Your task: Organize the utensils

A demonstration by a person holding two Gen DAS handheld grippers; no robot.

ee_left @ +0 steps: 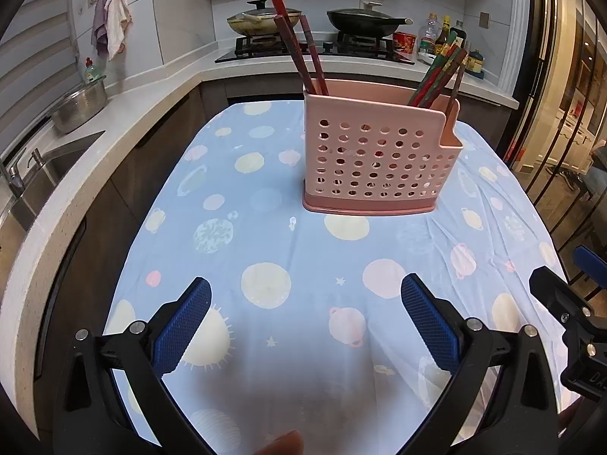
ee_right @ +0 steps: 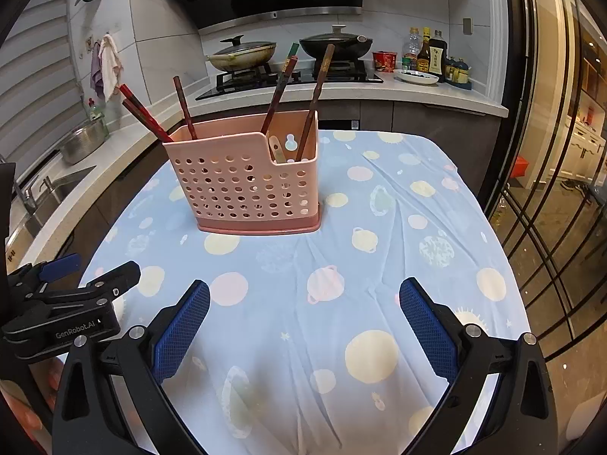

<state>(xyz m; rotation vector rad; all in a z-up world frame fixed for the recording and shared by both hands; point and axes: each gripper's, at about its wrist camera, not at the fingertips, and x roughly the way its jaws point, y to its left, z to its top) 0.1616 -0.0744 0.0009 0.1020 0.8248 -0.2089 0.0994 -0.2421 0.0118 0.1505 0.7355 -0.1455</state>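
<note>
Nearest, left gripper (ee_left: 305,305): blue ribbed pads spread wide, released, nothing between them, poised over the tablecloth (ee_left: 303,250); right gripper (ee_right: 303,309): likewise spread and empty, its neighbour visible at the left edge of the right wrist view; tablecloth: pale blue, planet and star print, wrinkled, covering the table.

Mid-distance, utensil holder (ee_left: 373,151): pink plastic, perforated front wall, darker pink base, standing upright on the cloth, well apart from both grippers; contents: 3 red chopsticks (ee_left: 299,49) leaning left from its left compartment; a bundle of mixed red, green and brown chopsticks (ee_left: 440,76) leaning right from its right compartment; pale utensil (ee_right: 276,148) low in the right section, kind cannot be told.

Beyond, counter (ee_left: 125,110): white, L-shaped; sink (ee_left: 49,163) with faucet at left; steel colander (ee_left: 79,106) beside it; gas stove (ee_left: 315,47) carrying 2 lidded pans; sauce bottles (ee_right: 428,55) at right; cloths (ee_left: 112,26) hung on the wall.
</note>
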